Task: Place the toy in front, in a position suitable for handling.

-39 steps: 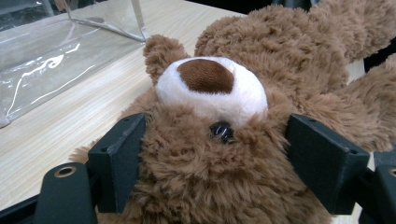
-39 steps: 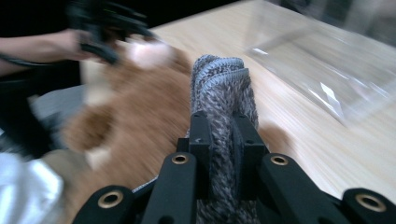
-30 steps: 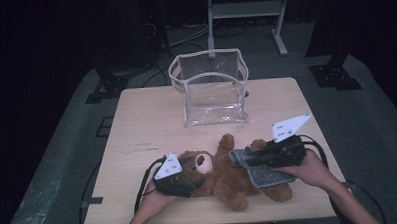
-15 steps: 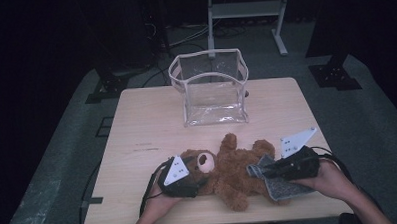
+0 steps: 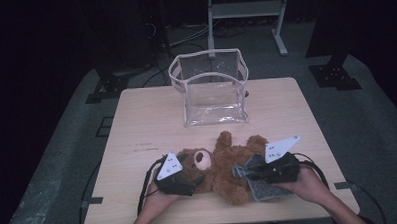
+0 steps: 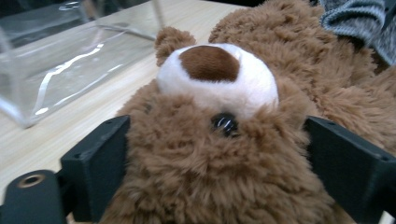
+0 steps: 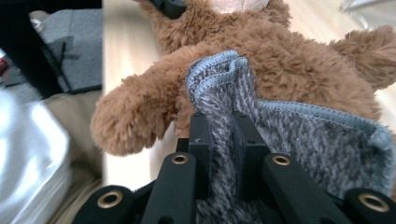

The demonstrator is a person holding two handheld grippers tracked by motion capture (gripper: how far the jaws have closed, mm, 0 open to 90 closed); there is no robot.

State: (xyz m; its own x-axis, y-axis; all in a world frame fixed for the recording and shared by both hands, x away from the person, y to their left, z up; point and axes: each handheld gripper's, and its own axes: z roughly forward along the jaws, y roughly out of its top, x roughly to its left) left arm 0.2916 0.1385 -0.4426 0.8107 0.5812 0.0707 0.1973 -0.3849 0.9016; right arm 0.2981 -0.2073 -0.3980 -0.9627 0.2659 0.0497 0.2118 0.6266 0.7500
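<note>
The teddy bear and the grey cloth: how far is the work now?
Done: the right gripper has pinched the grey cloth beside the teddy bear. In hand: the left gripper straddles the bear's head, its jaws just opened wider. Left: the clear bag is empty, nothing packed.

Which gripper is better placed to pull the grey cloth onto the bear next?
Right. The right gripper already pinches the grey cloth beside the bear; the left gripper only straddles its head.

Teddy bear's body cut off
</note>
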